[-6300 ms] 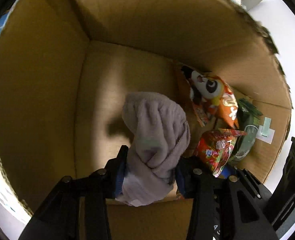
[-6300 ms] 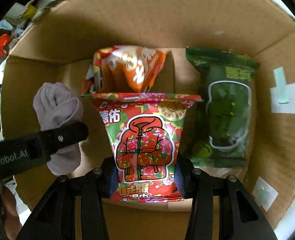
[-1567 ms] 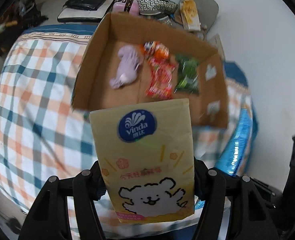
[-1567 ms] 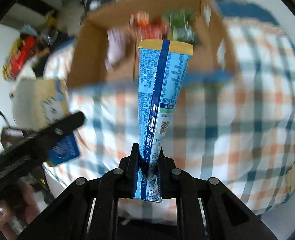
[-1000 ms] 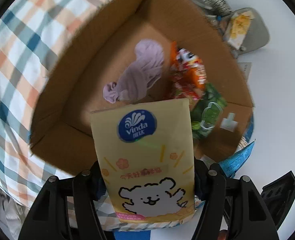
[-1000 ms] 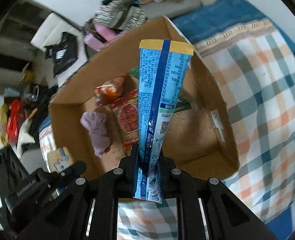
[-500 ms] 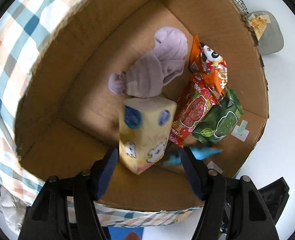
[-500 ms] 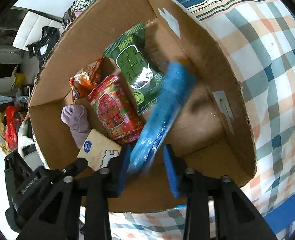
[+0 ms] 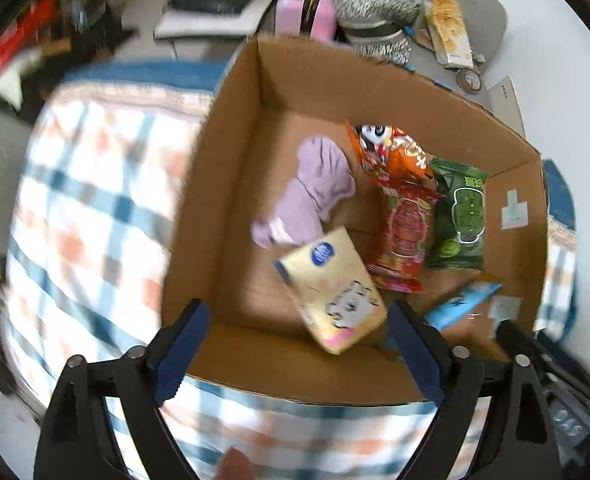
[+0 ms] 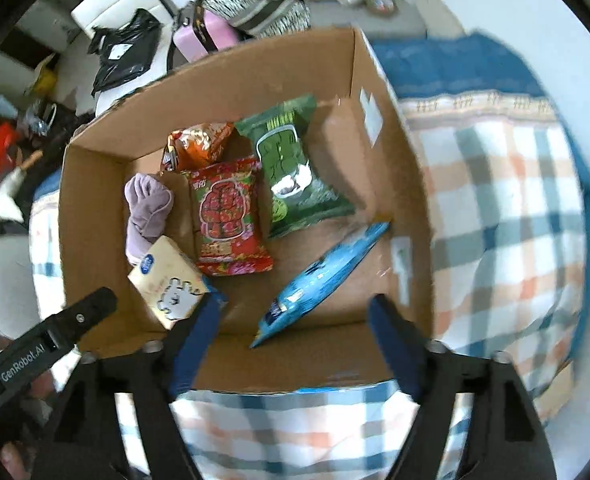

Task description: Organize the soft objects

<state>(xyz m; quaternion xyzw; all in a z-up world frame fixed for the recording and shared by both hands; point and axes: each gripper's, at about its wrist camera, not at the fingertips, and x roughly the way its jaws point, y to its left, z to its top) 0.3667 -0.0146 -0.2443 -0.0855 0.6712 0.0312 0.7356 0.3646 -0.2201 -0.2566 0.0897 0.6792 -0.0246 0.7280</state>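
Note:
An open cardboard box (image 9: 231, 184) (image 10: 391, 184) sits on a plaid bedspread. Inside lie a lilac cloth (image 9: 315, 188) (image 10: 147, 208), an orange snack bag (image 9: 391, 152) (image 10: 199, 144), a red snack bag (image 9: 403, 236) (image 10: 227, 220), a green snack bag (image 9: 459, 216) (image 10: 295, 168), a yellow tissue pack (image 9: 335, 288) (image 10: 167, 284) and a blue packet (image 9: 463, 304) (image 10: 323, 272). My left gripper (image 9: 295, 352) is open and empty above the box's near wall. My right gripper (image 10: 295, 344) is open and empty above the near wall, by the blue packet.
The plaid bedspread (image 9: 87, 208) (image 10: 507, 208) surrounds the box. Behind the box are a pink case (image 9: 303, 16) (image 10: 203, 32), striped fabric (image 9: 371, 4), a grey chair with a snack packet (image 9: 451, 28) and a black bag (image 10: 123, 56). The left gripper's body (image 10: 43, 352) shows at lower left.
Both grippers opened and dropped their loads: the tissue pack and the blue packet now lie in the box. Both grippers have pulled back above the near wall.

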